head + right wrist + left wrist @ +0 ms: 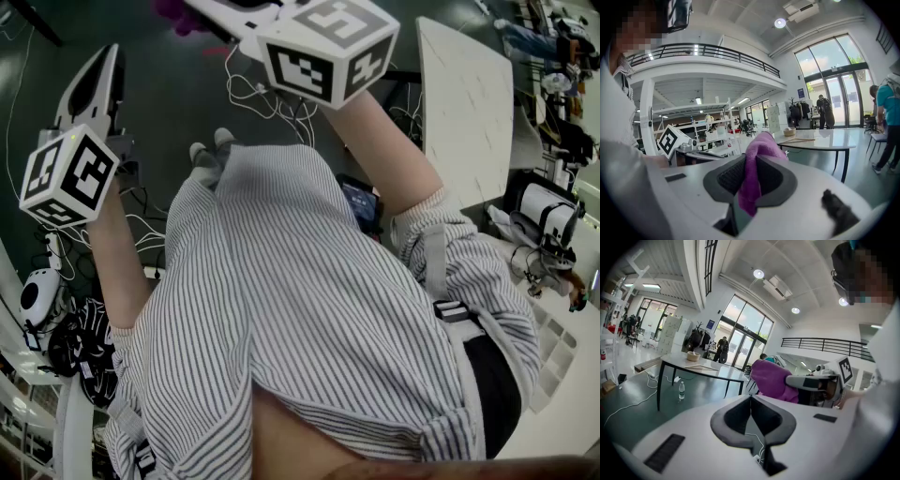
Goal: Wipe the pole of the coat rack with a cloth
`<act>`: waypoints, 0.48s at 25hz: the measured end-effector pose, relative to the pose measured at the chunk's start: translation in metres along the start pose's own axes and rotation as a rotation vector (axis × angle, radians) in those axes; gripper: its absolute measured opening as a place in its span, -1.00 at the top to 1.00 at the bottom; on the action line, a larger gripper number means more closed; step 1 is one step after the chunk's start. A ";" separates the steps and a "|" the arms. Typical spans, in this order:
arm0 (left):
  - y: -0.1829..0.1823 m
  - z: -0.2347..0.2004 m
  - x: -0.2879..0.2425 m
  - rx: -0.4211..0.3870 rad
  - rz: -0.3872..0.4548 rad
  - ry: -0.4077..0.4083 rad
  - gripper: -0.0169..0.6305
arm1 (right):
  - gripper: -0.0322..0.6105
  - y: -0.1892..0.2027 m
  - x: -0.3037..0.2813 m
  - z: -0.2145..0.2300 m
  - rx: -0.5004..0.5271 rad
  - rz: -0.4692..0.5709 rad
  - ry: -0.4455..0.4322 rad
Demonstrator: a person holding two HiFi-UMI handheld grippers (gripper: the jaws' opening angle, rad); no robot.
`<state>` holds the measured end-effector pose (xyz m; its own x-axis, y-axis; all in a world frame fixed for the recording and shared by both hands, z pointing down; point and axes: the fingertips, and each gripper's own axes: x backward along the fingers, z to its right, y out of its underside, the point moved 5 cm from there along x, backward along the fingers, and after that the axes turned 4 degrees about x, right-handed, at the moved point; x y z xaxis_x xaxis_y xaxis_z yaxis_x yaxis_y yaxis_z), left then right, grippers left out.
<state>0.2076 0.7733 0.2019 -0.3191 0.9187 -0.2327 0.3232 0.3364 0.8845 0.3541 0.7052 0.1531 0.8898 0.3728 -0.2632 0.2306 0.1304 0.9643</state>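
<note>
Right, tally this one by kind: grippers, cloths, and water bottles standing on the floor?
Grippers: 2, the left gripper shut on nothing, the right gripper shut on the purple cloth
Cloths: 1
Water bottles: 1, the water bottle on the floor
Total: 4

A crumpled purple fabric cloth (757,151) sits at the centre of the right gripper view, pinched between the pads of the right claw (751,172). It bunches into a rounded fold beyond the tips. A narrow strip runs back between the pads toward the lower centre.
</note>
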 end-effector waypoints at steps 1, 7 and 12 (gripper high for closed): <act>0.003 0.002 0.002 0.008 -0.013 0.004 0.91 | 0.70 0.007 0.003 -0.006 -0.026 0.002 0.007; 0.016 0.014 0.019 0.011 -0.084 0.036 0.91 | 0.70 0.048 0.019 -0.035 -0.160 0.009 0.060; 0.022 0.018 0.021 0.014 -0.090 0.043 0.91 | 0.70 0.050 0.020 -0.040 -0.177 0.038 0.092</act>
<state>0.2243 0.8043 0.2093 -0.3850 0.8752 -0.2930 0.3044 0.4201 0.8549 0.3678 0.7559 0.1952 0.8547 0.4620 -0.2367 0.1176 0.2716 0.9552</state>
